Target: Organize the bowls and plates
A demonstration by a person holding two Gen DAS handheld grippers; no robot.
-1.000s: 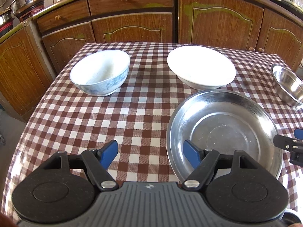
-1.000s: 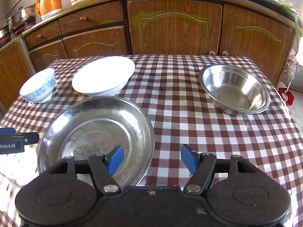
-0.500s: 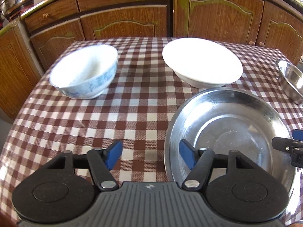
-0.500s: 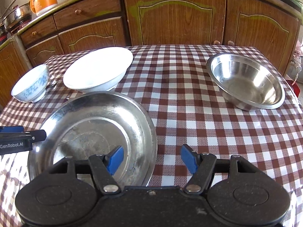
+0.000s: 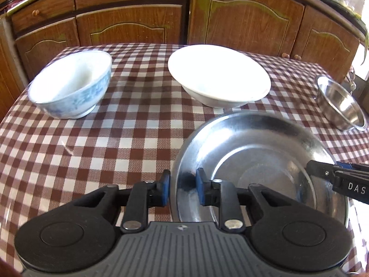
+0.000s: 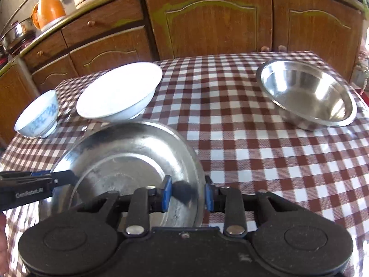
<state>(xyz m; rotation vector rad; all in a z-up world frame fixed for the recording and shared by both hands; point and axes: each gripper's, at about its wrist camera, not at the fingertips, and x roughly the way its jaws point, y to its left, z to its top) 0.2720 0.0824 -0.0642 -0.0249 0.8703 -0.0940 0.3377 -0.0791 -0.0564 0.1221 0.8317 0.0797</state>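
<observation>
The steel plate lies on the near part of the bench, which wears a brown and white checked cloth. Both hand-held grippers are at its rim. The left hand-held gripper straddles the plate's left edge, one blue pad outside the rim and one inside, and its jaws are closing on it; the pads look to be against the metal, with only a narrow gap left between them. The right hand-held gripper straddles the opposite edge the same way, its jaws closing too, the rim between the pads; the outer pad seems to touch the rim, while the inner pad's contact is hard to judge. In each wrist view the other gripper's fingers reach in over the far side of the plate.

Just behind the plate, nearly touching its far rim, sits the wide white bowl. To the left of that, apart from it, stands the smaller blue-patterned bowl. The steel bowl rests well to the right, near the bench's right edge. Wooden cabinets run behind the bench, and an orange kettle stands on the counter at upper left
</observation>
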